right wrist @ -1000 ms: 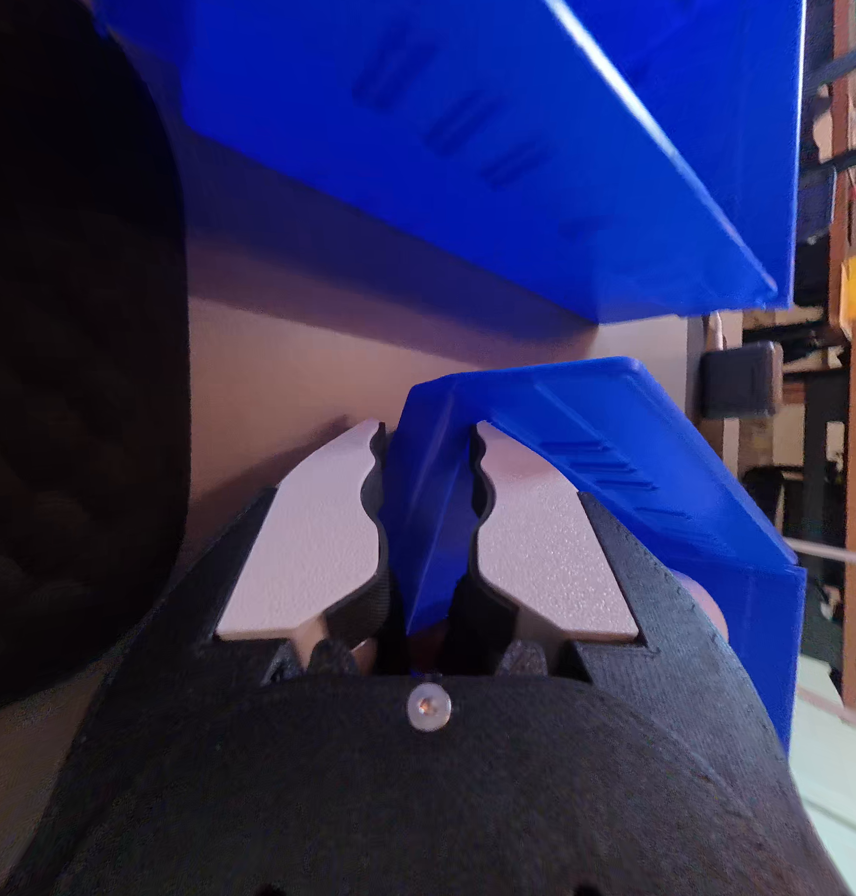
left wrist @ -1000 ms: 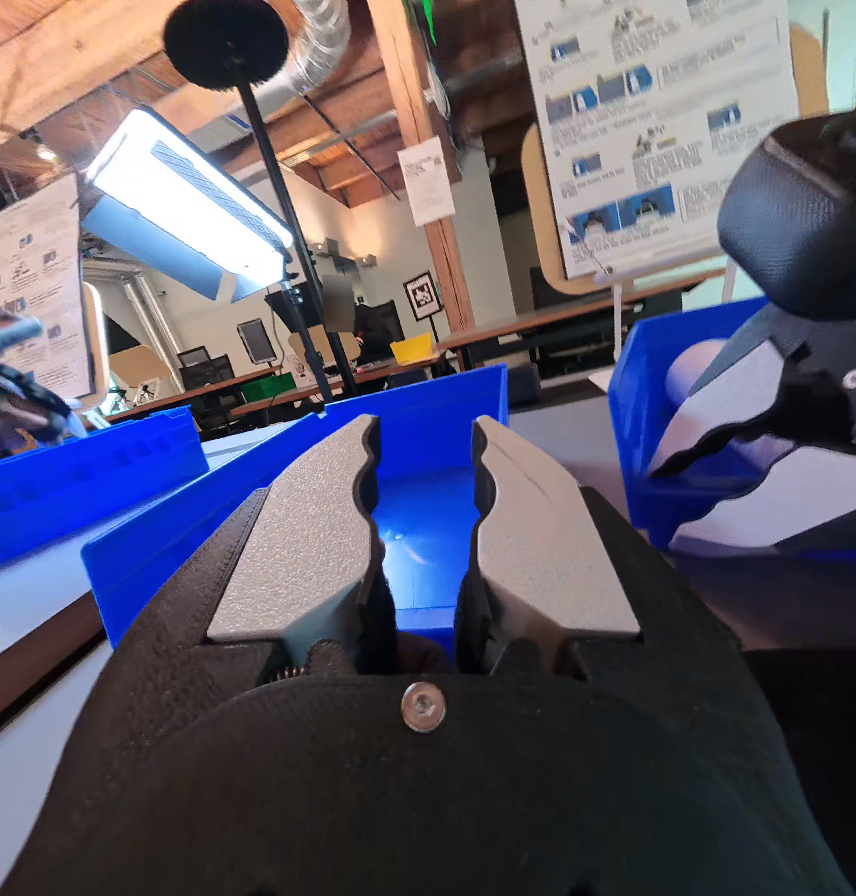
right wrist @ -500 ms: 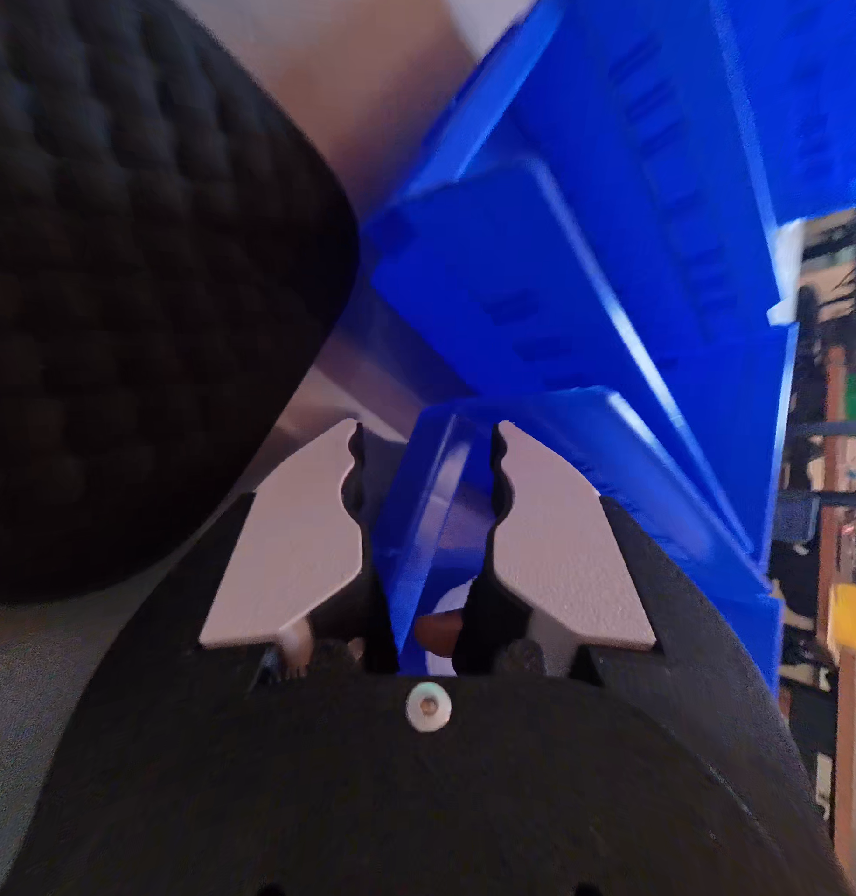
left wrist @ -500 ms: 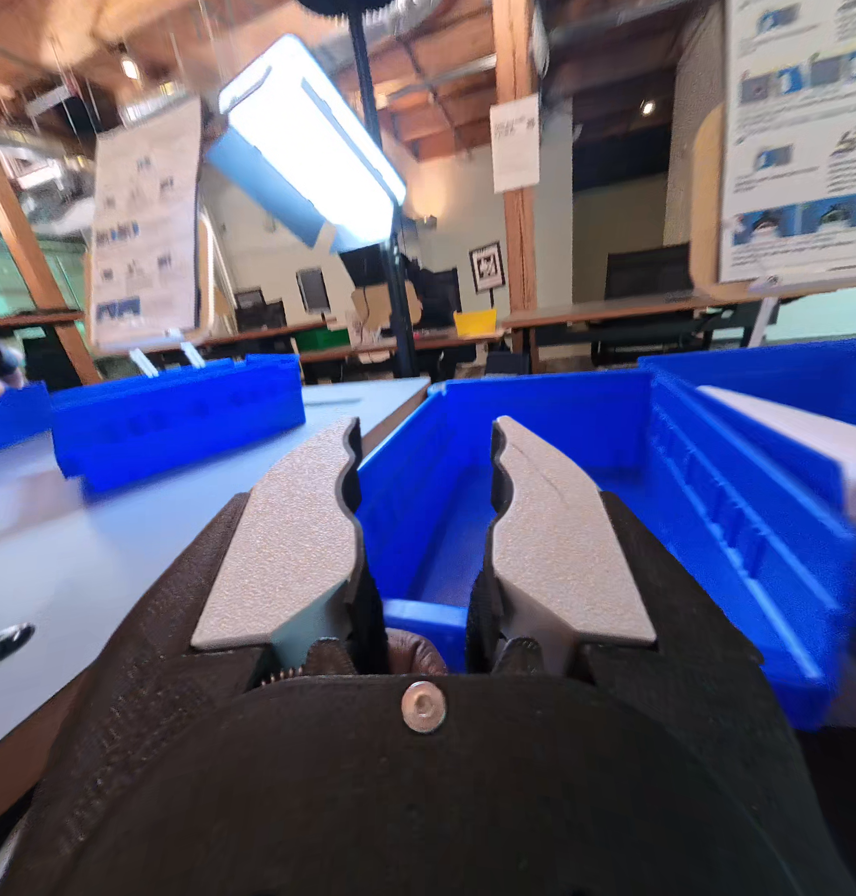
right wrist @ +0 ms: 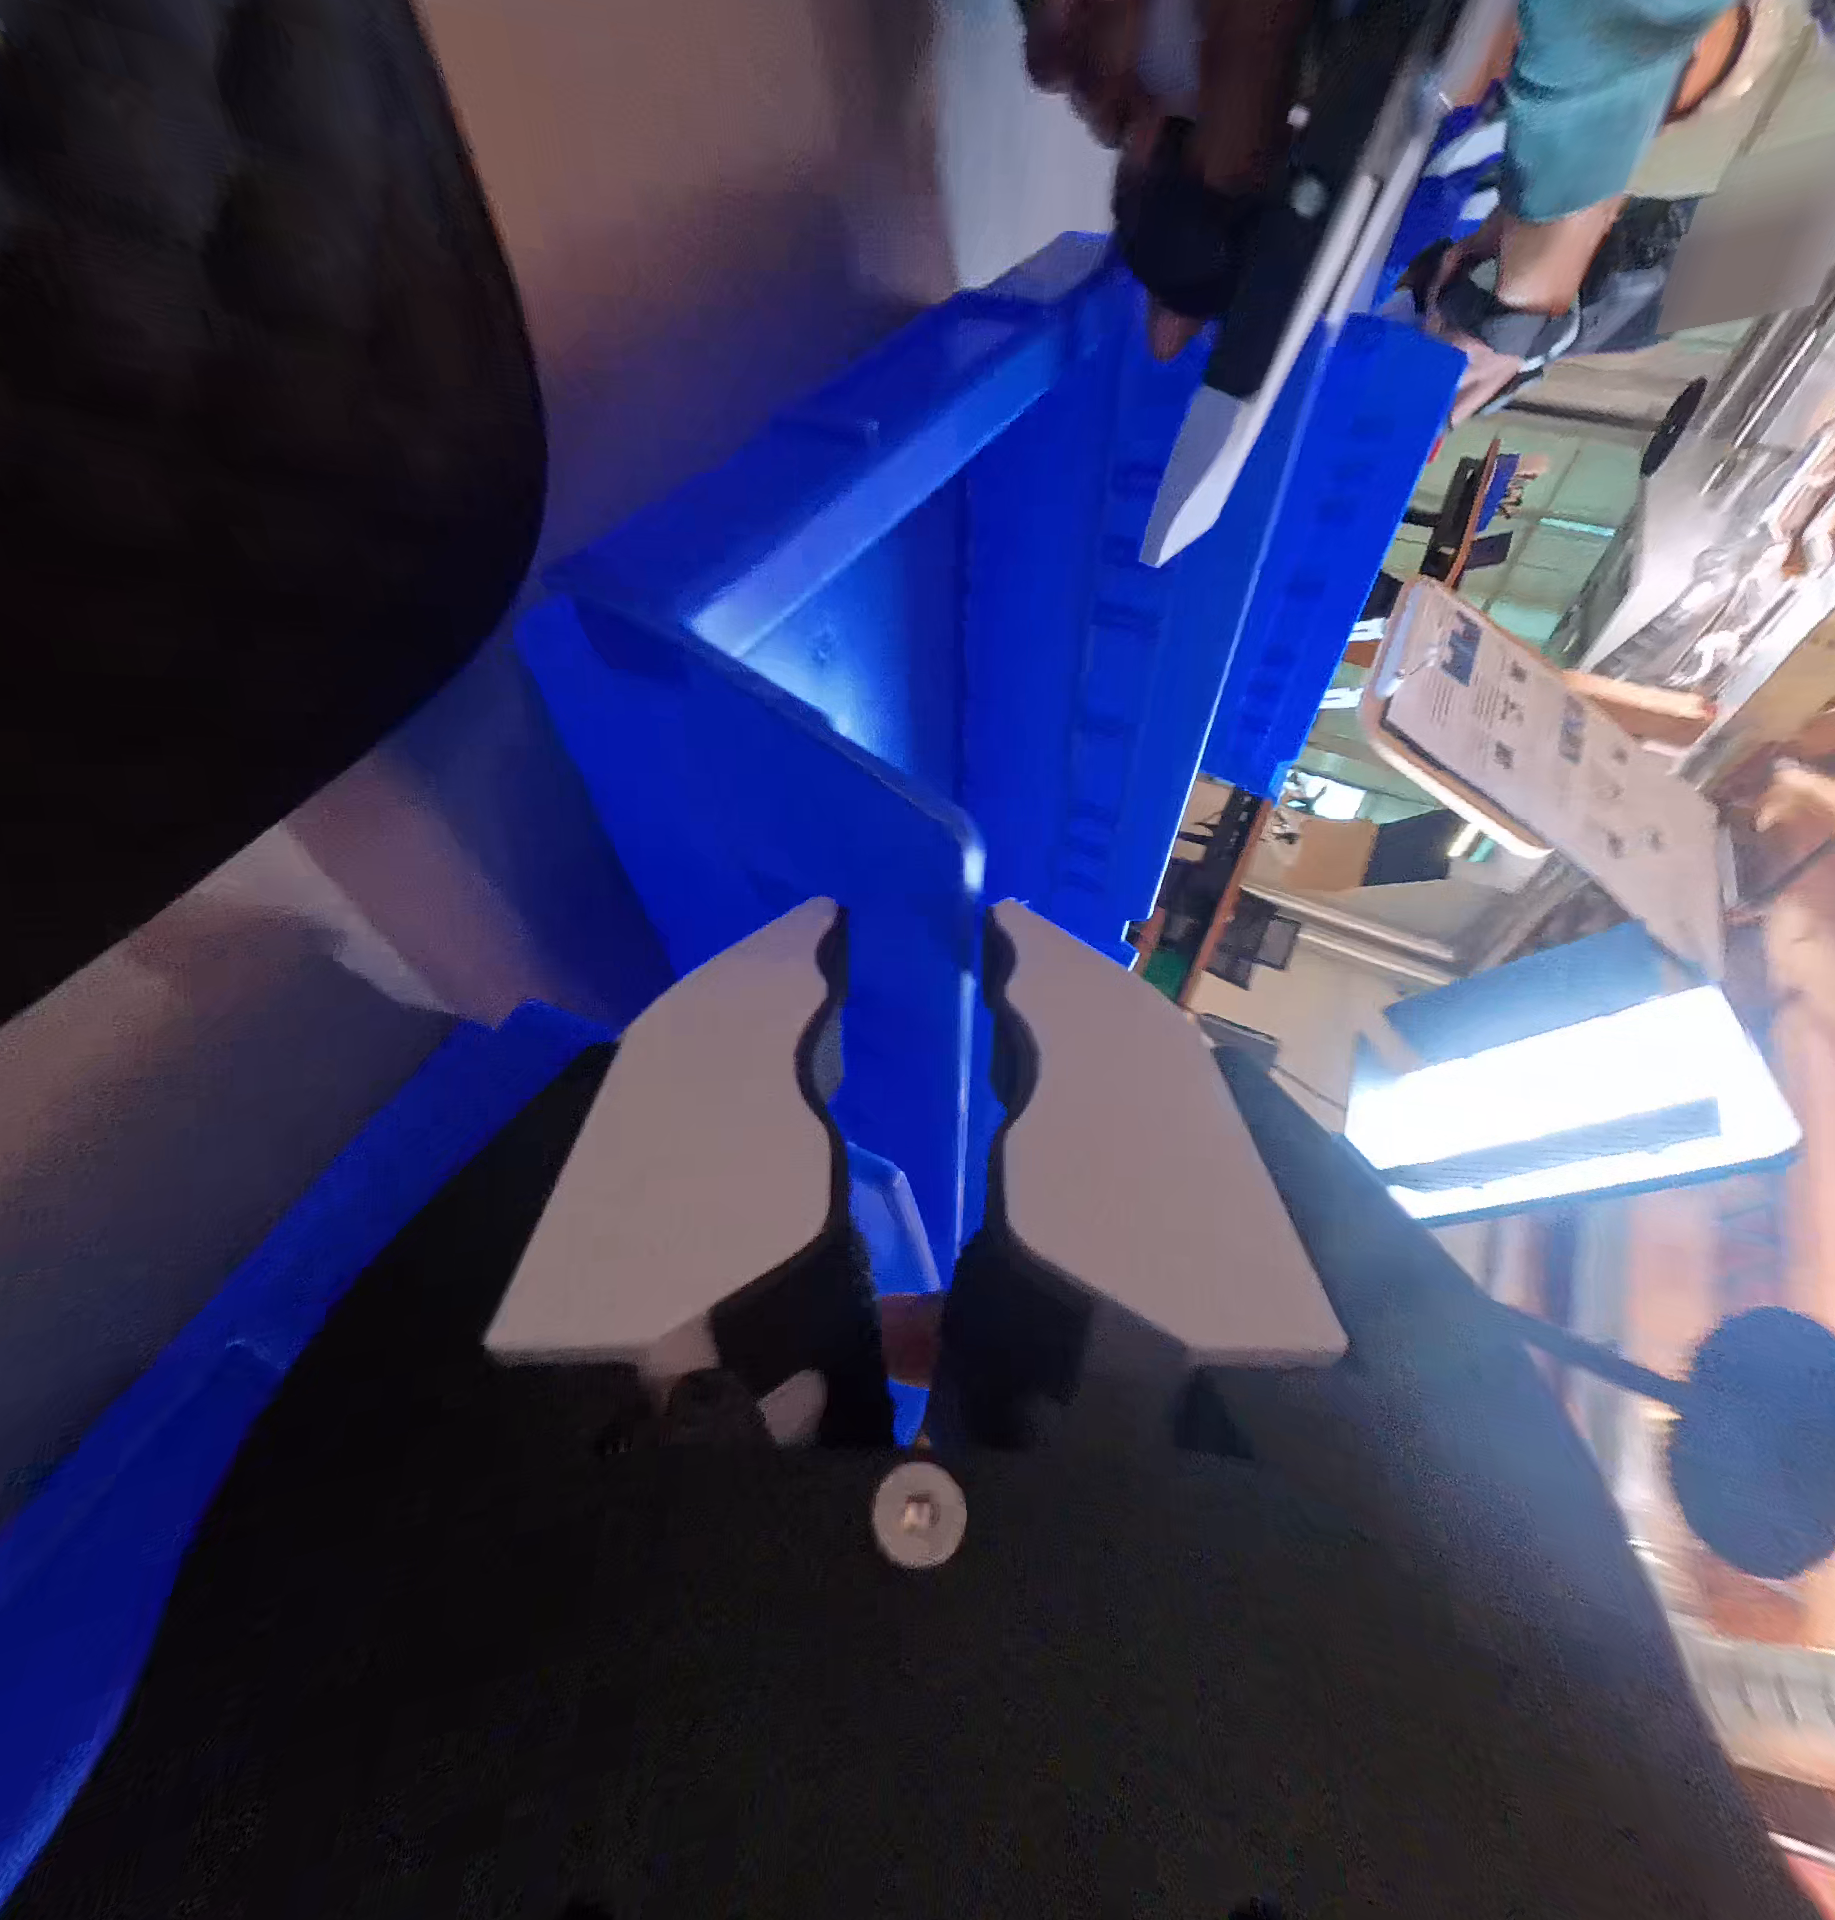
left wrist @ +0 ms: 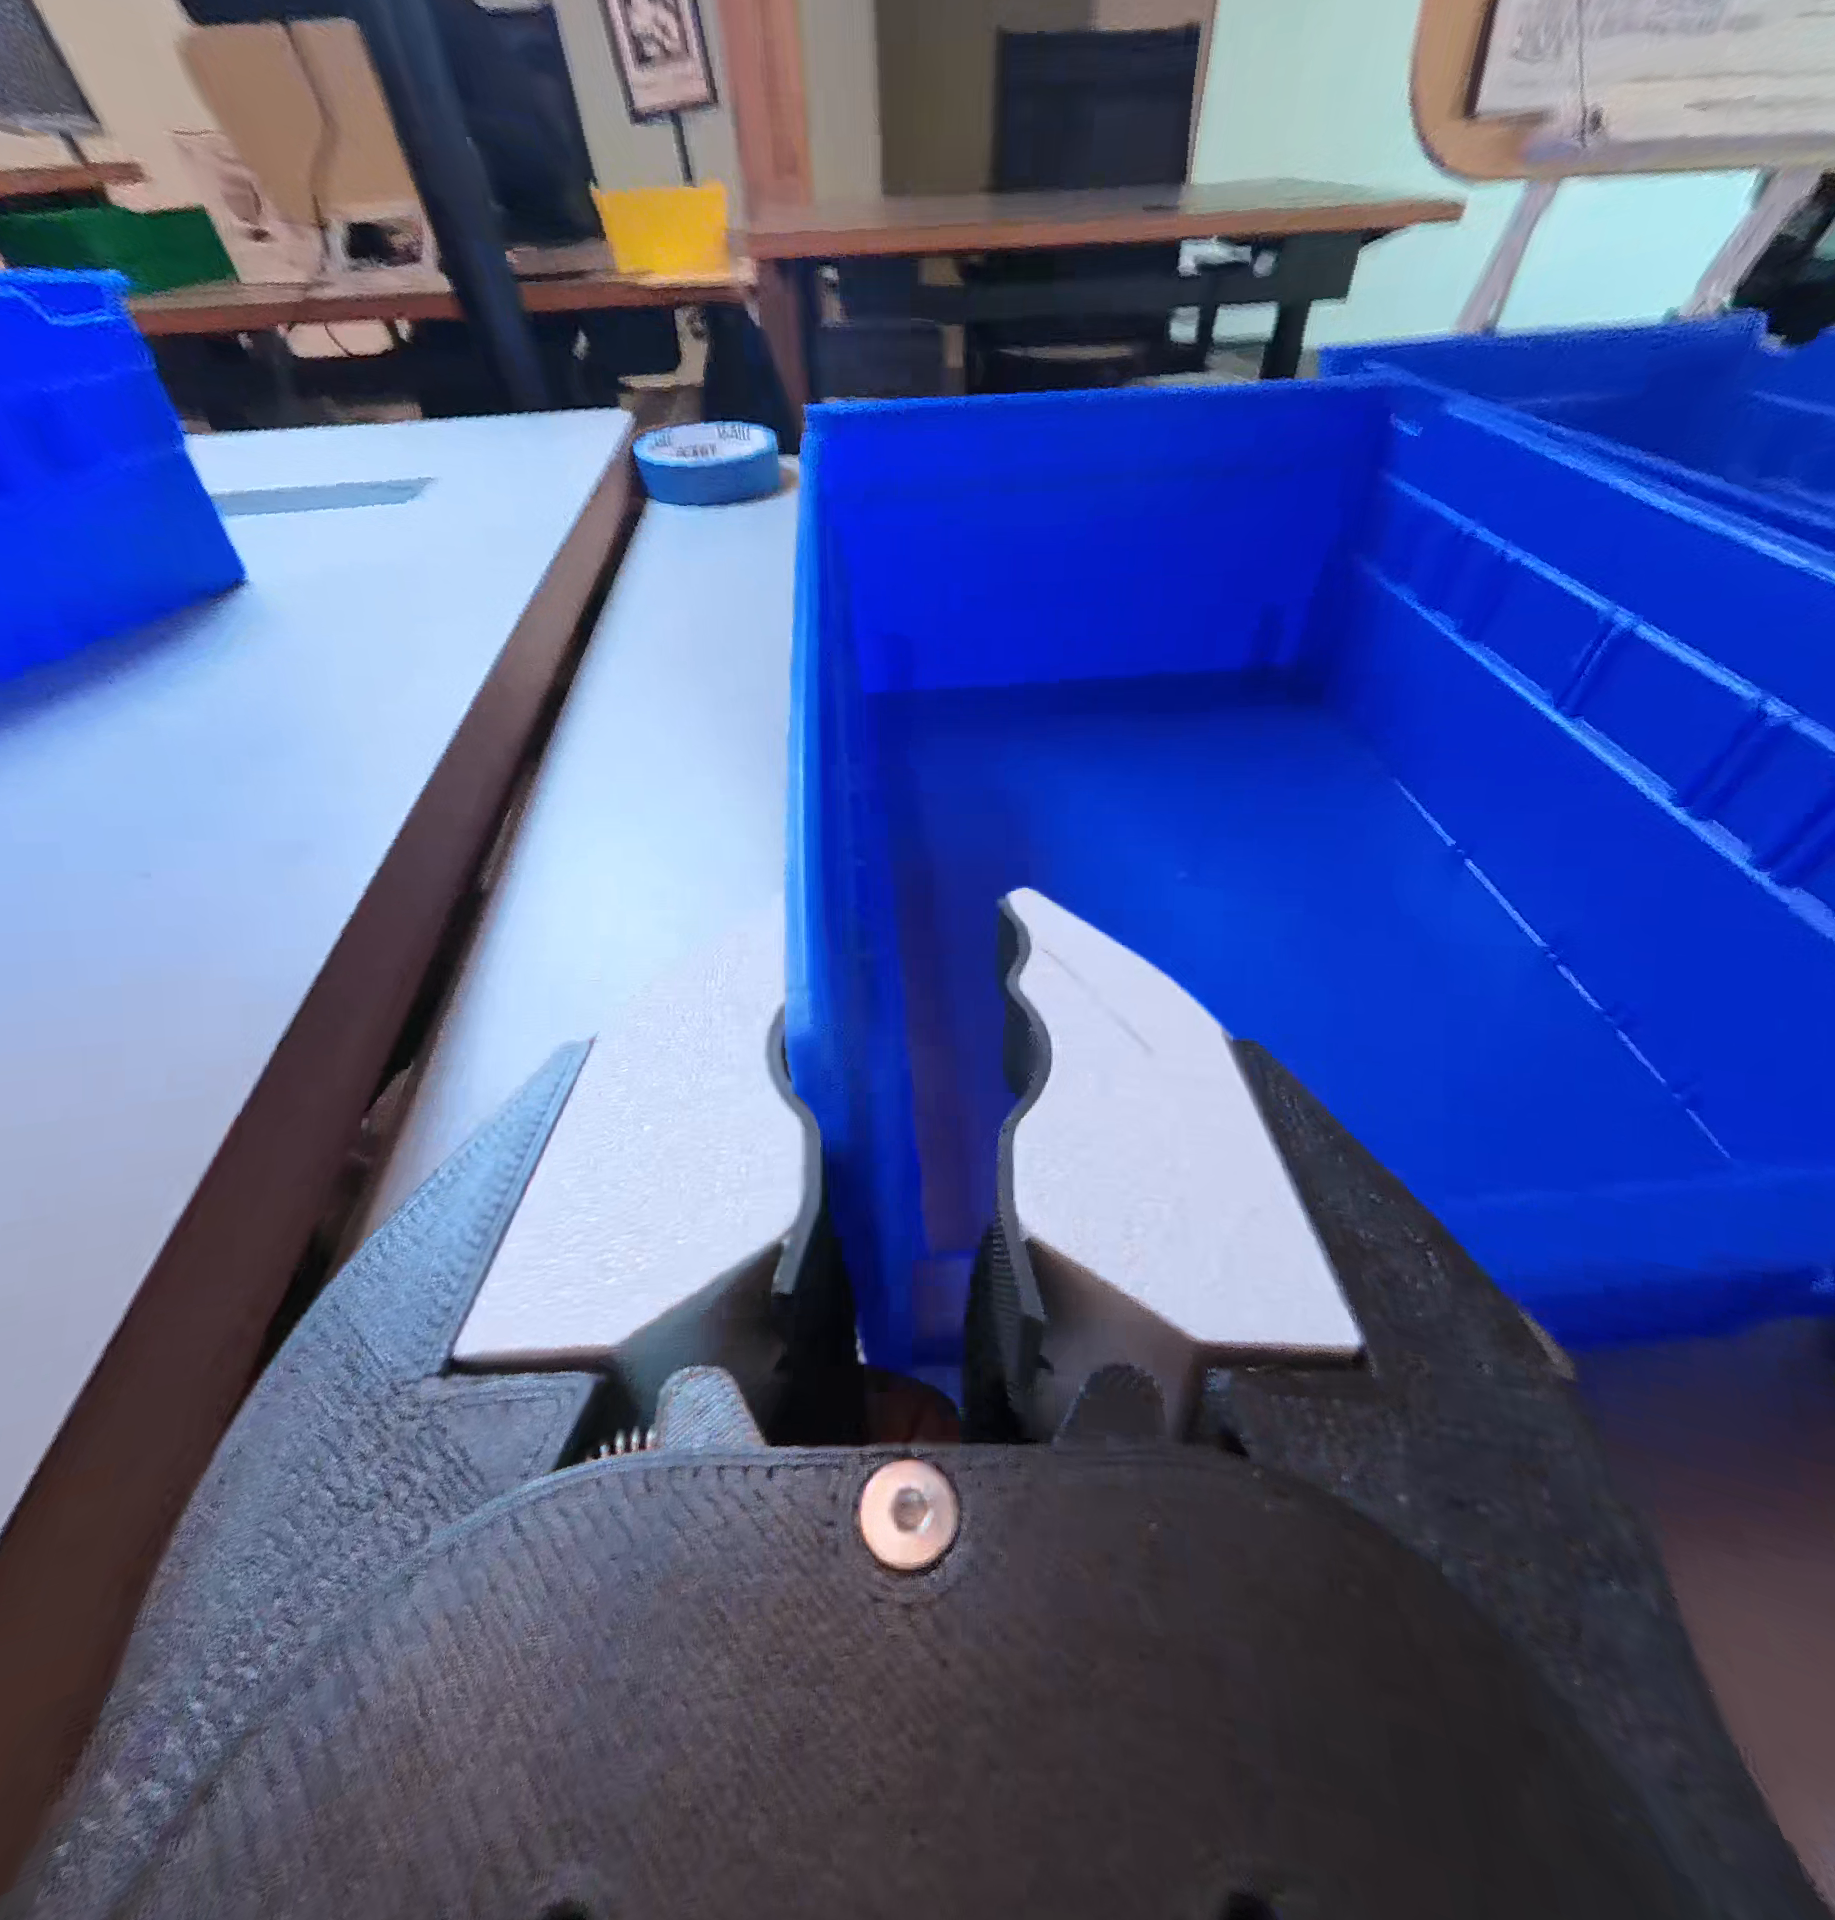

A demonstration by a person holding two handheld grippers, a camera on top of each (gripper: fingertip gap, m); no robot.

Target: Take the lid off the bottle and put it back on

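Both the left gripper and right gripper straddle walls of a smooth, ribbed blue plastic bin, jaws narrowly parted.

A pale grey worktop with a dark brown edge runs toward wooden desks at the back. A black chair stands behind one desk, by a wooden post and a pale green wall. In the right wrist view, a bright light panel glows.
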